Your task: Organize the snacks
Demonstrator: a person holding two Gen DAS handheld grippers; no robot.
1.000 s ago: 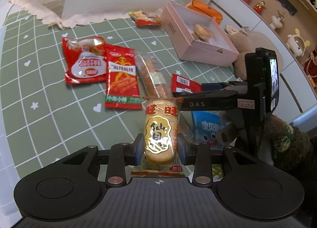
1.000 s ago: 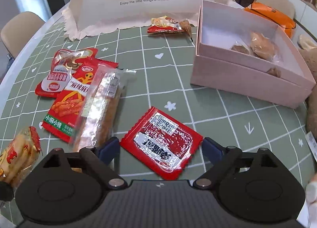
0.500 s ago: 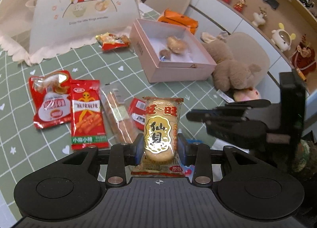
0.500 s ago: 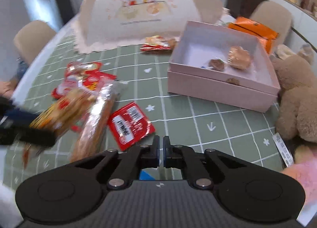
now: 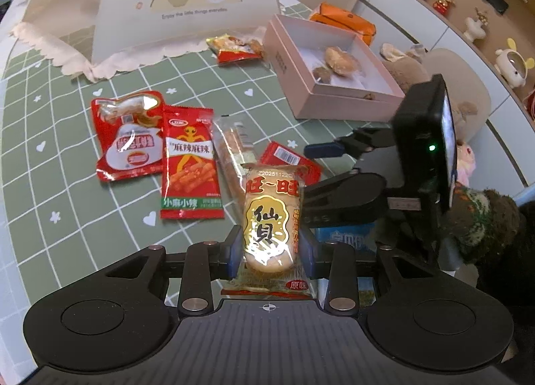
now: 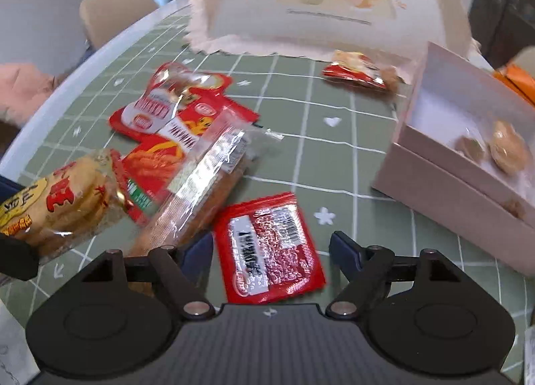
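- The small red packet [image 6: 271,246] lies flat on the table [image 6: 334,157], between the spread jaws of the right claw [image 6: 271,246], which have just been opening.
- Long axis: pointing away, tilted slightly.
- The pink box [image 6: 451,191] sits right of the packet.
- The left claw [image 5: 270,251] grips 1 rice cracker pack [image 5: 271,231].

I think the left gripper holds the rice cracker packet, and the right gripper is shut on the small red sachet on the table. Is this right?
Not quite. The left gripper does hold the rice cracker packet, but the right gripper is open: its jaws have just been opening and stand apart on either side of the small red sachet, which lies flat on the table. The right wrist view shows this.
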